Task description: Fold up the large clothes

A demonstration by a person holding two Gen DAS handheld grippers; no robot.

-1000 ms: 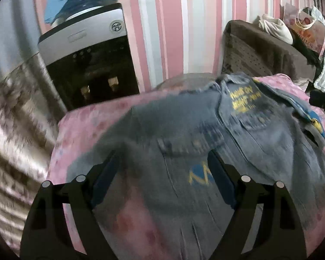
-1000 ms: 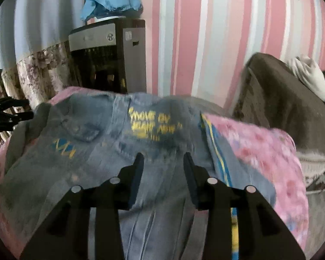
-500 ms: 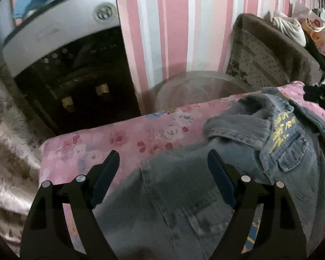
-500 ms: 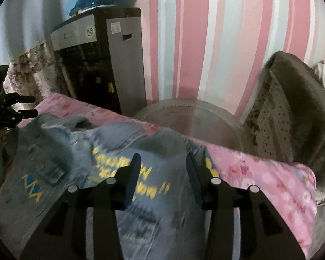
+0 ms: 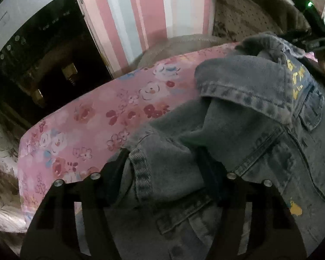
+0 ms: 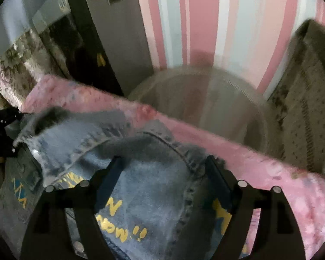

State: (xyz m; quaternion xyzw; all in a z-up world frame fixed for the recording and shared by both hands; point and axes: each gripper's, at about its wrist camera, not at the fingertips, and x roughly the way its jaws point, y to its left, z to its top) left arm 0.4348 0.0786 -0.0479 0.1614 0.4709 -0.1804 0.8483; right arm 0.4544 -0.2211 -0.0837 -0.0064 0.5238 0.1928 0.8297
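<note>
Pink floral bedspread (image 5: 93,117), striped wall (image 6: 205,21), denim jacket (image 5: 260,143) spread

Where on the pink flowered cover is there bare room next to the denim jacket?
In the left wrist view, the pink cover lies bare between the jacket and the black dispenser. In the right wrist view, a bare strip runs between the jacket and the brown chair. Crowded: the middle, where the left gripper and right gripper straddle denim.

surface: pink floral sheet (image 5: 93,117) | on it: denim jacket (image 5: 260,134)
</note>
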